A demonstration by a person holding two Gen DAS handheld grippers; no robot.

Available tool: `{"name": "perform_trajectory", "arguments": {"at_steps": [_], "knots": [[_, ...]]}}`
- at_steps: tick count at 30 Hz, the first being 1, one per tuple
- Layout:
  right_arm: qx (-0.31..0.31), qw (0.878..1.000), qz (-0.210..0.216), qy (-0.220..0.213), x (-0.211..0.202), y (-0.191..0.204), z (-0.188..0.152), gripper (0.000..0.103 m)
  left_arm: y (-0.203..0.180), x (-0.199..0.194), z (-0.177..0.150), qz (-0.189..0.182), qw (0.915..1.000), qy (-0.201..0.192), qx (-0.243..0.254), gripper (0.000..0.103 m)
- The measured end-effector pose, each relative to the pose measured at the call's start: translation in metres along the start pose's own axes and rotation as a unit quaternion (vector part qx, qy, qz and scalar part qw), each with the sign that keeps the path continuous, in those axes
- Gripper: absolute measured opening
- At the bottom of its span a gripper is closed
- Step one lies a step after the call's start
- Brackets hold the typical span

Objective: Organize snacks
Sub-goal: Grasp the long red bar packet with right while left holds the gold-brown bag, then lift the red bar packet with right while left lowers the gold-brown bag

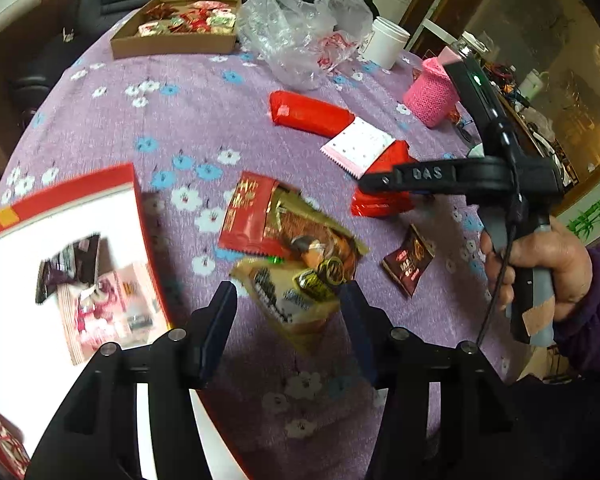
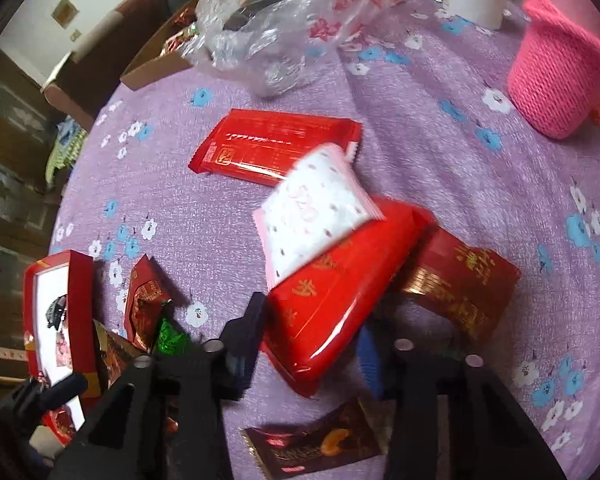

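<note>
Reading "520" on white packet [image 2: 316,216], "DAS" on right gripper [image 1: 428,174].

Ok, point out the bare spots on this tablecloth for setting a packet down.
Free: the cloth between the cardboard tray and the red-rimmed box; also between the pink knitted holder and the red packets. Crowded: around the gold snack bag.
</note>
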State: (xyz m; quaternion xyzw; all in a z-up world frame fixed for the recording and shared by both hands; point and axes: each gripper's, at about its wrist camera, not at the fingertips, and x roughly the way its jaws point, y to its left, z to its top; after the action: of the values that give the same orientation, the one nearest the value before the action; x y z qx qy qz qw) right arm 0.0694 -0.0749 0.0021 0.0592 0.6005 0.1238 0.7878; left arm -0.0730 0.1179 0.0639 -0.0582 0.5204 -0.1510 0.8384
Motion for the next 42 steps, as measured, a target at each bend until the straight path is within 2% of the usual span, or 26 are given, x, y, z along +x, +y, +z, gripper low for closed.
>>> {"name": "perform_trajectory", "arguments": {"at_steps": [1,6,9,13,14,16,17,20,23,28,30,33,38,40,42], "knots": [[0.004,1.000,0.005,-0.001,-0.002,-0.006,-0.002,0.036,-0.002,0.000,0.002,0.000,1.0000,-0.002,0.007,0.052],[0.015,1.000,0.007,-0.009,-0.016,-0.042,-0.017,0.035,-0.023,0.015,0.014,0.001,0.9985,0.006,0.055,0.052],[0.035,0.999,0.009,-0.017,-0.026,-0.069,-0.027,0.035,-0.032,0.030,0.015,-0.002,0.9974,0.026,0.068,0.052],[0.052,0.998,0.010,-0.026,-0.042,-0.104,-0.049,0.034,-0.044,0.035,0.012,-0.008,0.9954,0.028,0.092,0.052],[0.060,0.998,0.011,-0.028,-0.046,-0.113,-0.056,0.034,-0.047,0.036,0.011,-0.013,0.9949,0.032,0.095,0.050],[0.069,0.997,0.014,-0.030,-0.054,-0.127,-0.070,0.034,-0.054,0.040,0.007,-0.021,0.9930,0.046,0.107,0.033],[0.071,0.997,0.012,-0.031,-0.056,-0.131,-0.077,0.034,-0.057,0.042,0.006,-0.024,0.9921,0.054,0.111,0.030],[0.072,0.997,0.016,-0.025,-0.065,-0.140,-0.094,0.034,-0.067,0.043,-0.002,-0.032,0.9883,0.061,0.136,0.029],[0.080,0.997,0.012,-0.012,-0.070,-0.144,-0.101,0.040,-0.070,0.042,-0.004,-0.034,0.9872,0.063,0.143,0.028],[0.108,0.994,-0.009,0.021,-0.059,-0.131,-0.084,0.071,-0.065,0.038,-0.004,-0.035,0.9892,0.060,0.129,0.023],[0.109,0.993,-0.032,0.029,-0.055,-0.126,-0.080,0.070,-0.064,0.037,-0.005,-0.031,0.9900,0.057,0.125,0.022],[0.101,0.993,-0.060,0.016,-0.055,-0.122,-0.077,0.043,-0.058,0.033,-0.005,-0.033,0.9919,0.051,0.112,0.019],[0.098,0.994,-0.044,0.005,-0.057,-0.125,-0.080,0.039,-0.044,0.025,-0.006,-0.039,0.9953,0.039,0.080,0.015],[0.091,0.995,-0.038,-0.011,-0.064,-0.123,-0.080,0.025,-0.041,0.024,-0.007,-0.039,0.9961,0.037,0.071,0.014],[0.074,0.996,-0.033,-0.024,-0.073,-0.119,-0.078,0.020,-0.040,0.021,-0.008,-0.039,0.9964,0.034,0.067,0.013]]}}
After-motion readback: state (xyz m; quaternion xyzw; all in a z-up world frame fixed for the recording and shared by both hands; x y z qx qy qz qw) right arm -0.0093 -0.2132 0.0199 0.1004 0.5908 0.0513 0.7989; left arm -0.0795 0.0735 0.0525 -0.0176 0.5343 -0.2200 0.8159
